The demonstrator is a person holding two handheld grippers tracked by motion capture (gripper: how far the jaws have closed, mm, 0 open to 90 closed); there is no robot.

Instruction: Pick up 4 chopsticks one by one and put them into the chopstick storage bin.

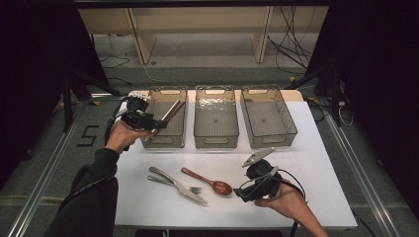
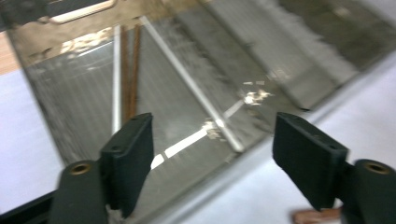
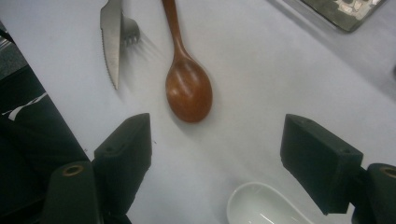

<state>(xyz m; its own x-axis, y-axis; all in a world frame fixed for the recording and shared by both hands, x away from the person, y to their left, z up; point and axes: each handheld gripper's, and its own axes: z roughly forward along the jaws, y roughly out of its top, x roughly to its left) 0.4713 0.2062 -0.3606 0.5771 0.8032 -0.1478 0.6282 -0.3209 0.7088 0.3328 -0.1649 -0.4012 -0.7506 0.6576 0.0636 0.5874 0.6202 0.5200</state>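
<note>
The left claw (image 1: 157,123) stands wide and empty at the near rim of the left bin (image 1: 179,92), where the chopsticks (image 1: 172,110) lean against its wall. The right claw (image 3: 217,154) is wide too, empty, hanging over the near part of the surface (image 1: 296,163), close to its right side. Just beneath it lies a white spoon (image 3: 264,205), with the wooden spoon (image 3: 188,84) a little beyond, and the knife (image 3: 111,42) and fork (image 3: 130,29) farther left.

The white spoon looks like glazed ceramic, though little of it shows: likely stiff, slick, and prone to chip. Its bowl is too broad and rounded; the handle is probably the better hold. The wooden spoon should be light and grippy, best taken across its thin handle.
</note>
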